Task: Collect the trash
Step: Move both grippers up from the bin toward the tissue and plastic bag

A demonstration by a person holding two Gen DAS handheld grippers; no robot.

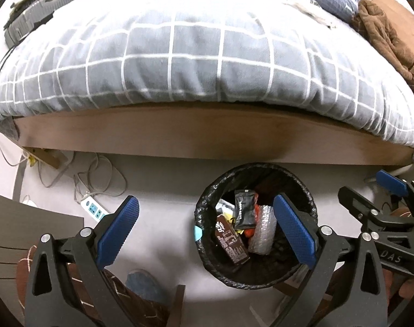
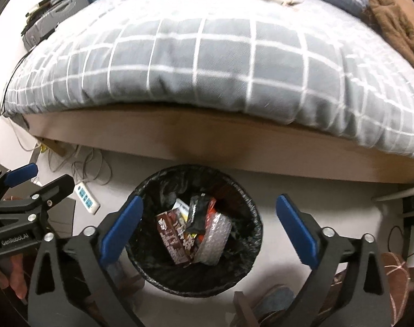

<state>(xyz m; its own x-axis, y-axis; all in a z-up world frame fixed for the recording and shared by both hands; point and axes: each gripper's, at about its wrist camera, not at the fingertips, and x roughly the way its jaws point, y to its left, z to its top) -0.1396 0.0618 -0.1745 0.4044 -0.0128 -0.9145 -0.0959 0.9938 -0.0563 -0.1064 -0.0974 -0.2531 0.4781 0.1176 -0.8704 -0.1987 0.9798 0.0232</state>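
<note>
Bin [image 2: 196, 234] with trash under right tool [image 2: 207, 231] | left tool [image 1: 207, 234] beside | both wide open, empty

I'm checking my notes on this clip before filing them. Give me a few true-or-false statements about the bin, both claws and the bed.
1. The trash bin holds wrappers and bubble wrap. True.
2. The right claw grips a wrapper. False: it is open and empty.
3. The left claw is shut. False: it is open.
4. The bin stands on the floor beside the bed frame. True.
5. The power strip lies on the bed. False: it is on the floor.
</note>
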